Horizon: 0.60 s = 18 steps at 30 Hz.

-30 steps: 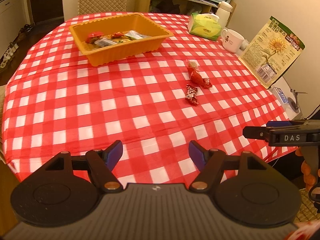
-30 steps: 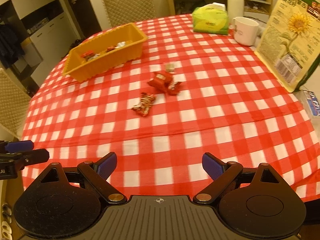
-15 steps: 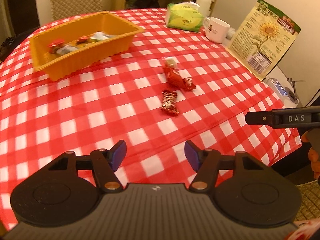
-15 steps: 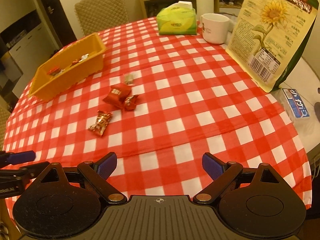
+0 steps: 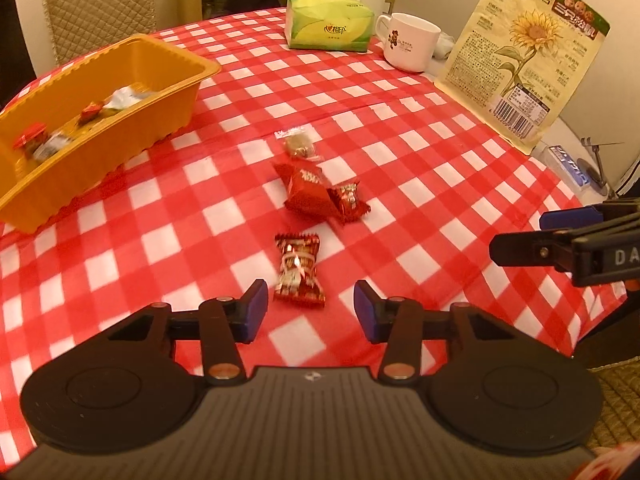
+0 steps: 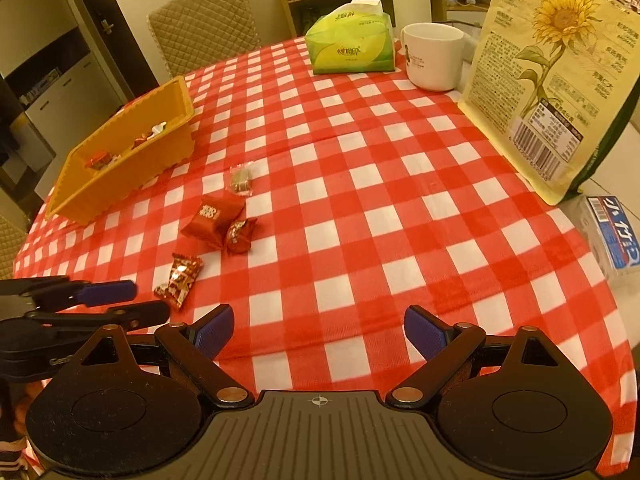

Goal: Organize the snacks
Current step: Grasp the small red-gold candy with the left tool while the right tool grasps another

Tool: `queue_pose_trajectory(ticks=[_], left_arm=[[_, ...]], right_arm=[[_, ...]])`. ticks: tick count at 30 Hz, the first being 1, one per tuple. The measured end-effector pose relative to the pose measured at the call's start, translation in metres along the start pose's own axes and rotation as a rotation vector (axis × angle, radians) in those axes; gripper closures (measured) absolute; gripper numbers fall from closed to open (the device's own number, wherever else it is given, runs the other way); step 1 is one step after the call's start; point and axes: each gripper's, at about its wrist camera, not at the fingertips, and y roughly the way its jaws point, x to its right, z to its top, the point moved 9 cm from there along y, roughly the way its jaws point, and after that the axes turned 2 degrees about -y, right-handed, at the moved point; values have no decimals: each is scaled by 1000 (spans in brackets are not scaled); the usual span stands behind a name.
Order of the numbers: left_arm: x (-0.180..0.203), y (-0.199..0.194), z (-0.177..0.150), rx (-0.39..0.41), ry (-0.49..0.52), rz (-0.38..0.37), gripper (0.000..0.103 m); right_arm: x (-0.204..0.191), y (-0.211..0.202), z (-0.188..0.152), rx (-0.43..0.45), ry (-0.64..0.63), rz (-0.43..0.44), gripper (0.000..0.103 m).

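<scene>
A red foil-wrapped candy (image 5: pixel 298 270) lies on the checked cloth, its near end just between the tips of my left gripper (image 5: pixel 310 310). The jaws are closing and the pads stand clear of the wrapper. Beyond it lie a red packet (image 5: pixel 306 192), a small red candy (image 5: pixel 348 200) and a clear-wrapped brown snack (image 5: pixel 298 144). The orange tray (image 5: pixel 160 52) at the left holds several snacks. My right gripper (image 6: pixel 318 332) hovers open and empty over bare cloth, to the right of the candy (image 6: pixel 180 280). It shows in the left wrist view as the right gripper (image 5: pixel 520 232).
A green tissue pack (image 5: pixel 328 28), a white mug (image 5: pixel 408 42) and a standing sunflower-seed bag (image 5: pixel 524 64) line the far right of the table. A blue-and-white box (image 6: pixel 612 236) lies by the right edge. A padded chair (image 5: pixel 100 4) stands behind the tray.
My left gripper has moved forward and down to the foil-wrapped candy, and its jaws have narrowed. My right gripper has drifted forward and to the right, its jaws just as wide.
</scene>
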Motion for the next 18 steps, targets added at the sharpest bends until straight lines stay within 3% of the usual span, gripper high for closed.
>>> queue_pose_trajectory(ticks=[11,18], left_arm=[[-6,31,13,-34,-14,24,66],[-6,40,14,-50,-25,42,78]], right_arm=[[2,16,16,11,-35,32,12],[-10,25,28,35,-93,67,12]])
